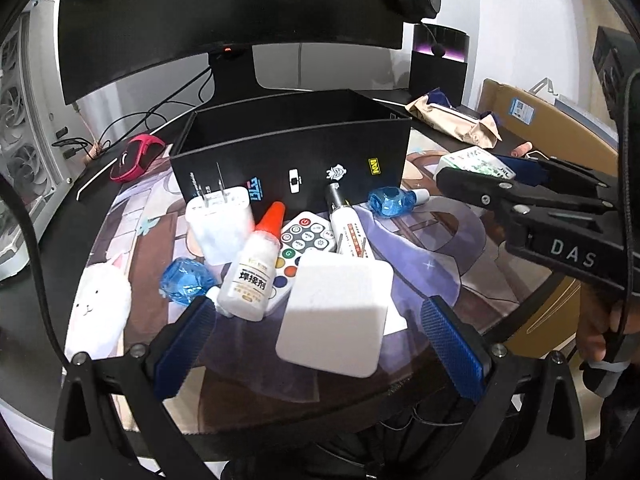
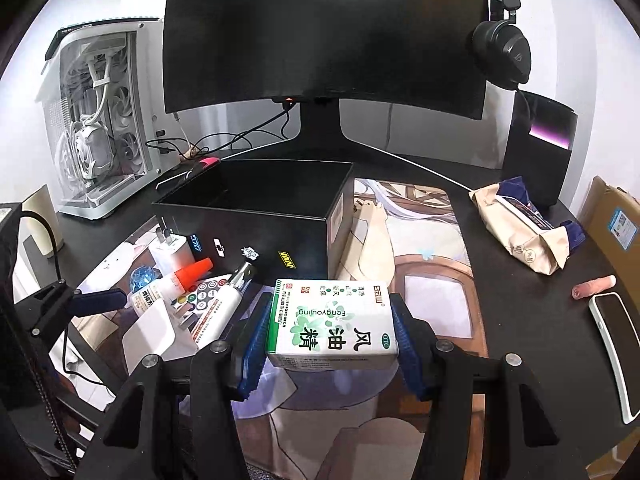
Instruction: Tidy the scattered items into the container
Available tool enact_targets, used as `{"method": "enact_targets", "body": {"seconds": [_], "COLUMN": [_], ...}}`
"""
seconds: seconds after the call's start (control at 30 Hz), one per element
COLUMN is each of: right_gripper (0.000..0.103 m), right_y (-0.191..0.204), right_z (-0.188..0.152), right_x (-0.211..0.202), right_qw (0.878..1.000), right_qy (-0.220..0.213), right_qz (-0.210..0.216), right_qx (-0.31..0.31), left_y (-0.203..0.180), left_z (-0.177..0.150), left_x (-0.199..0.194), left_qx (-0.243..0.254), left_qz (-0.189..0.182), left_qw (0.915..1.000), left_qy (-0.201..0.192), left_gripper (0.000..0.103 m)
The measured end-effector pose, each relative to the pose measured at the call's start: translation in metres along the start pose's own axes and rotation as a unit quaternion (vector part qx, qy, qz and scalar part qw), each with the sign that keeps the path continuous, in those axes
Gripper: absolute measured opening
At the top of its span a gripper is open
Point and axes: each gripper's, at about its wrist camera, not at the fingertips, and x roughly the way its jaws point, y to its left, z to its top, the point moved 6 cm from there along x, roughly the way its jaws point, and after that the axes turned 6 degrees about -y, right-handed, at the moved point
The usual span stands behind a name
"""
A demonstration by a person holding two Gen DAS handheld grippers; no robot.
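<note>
An open black box (image 1: pixel 292 148) stands behind a heap of items on the desk mat; it also shows in the right wrist view (image 2: pixel 256 216). My left gripper (image 1: pixel 316 340) is open, its blue pads either side of a flat white square block (image 1: pixel 336 312). Near it lie a white glue bottle with an orange cap (image 1: pixel 256 268), a white plug charger (image 1: pixel 220 228), a remote (image 1: pixel 304 240), a white tube (image 1: pixel 348 228) and two blue clear pieces (image 1: pixel 184 280) (image 1: pixel 390 200). My right gripper (image 2: pixel 332 340) is shut on a white-green medicine box (image 2: pixel 332 320), held above the mat.
A monitor (image 2: pixel 324 36) stands behind the box, a white PC case (image 2: pixel 100 132) at the left. A red mouse (image 1: pixel 136 156) lies left of the box. A wipes pack (image 2: pixel 524 232), a phone (image 2: pixel 616 352), a cardboard box (image 1: pixel 540 120) and a speaker (image 2: pixel 540 148) sit at the right.
</note>
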Motion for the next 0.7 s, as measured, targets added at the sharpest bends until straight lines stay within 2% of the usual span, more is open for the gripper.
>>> {"method": "enact_targets", "body": {"seconds": [0.23, 0.57, 0.7], "right_gripper": [0.056, 0.056, 0.056], "right_y": [-0.001, 0.000, 0.001], "right_z": [-0.002, -0.003, -0.002], "right_x": [0.002, 0.003, 0.000], "right_qw": [1.000, 1.000, 1.000], "right_qy": [0.003, 0.005, 0.002], "right_qz": [0.001, 0.004, 0.006], "right_qx": [-0.001, -0.002, -0.003], "left_y": [0.002, 0.003, 0.003], "left_z": [-0.009, -0.011, -0.014], "left_x": [0.012, 0.011, 0.009], "left_qx": [-0.011, -0.008, -0.002], "left_qz": [-0.004, -0.009, -0.014], "left_qw": [0.9998, 0.9998, 0.9999], "left_qy": [0.018, 0.013, -0.004], "left_gripper": [0.102, 0.103, 0.103]}}
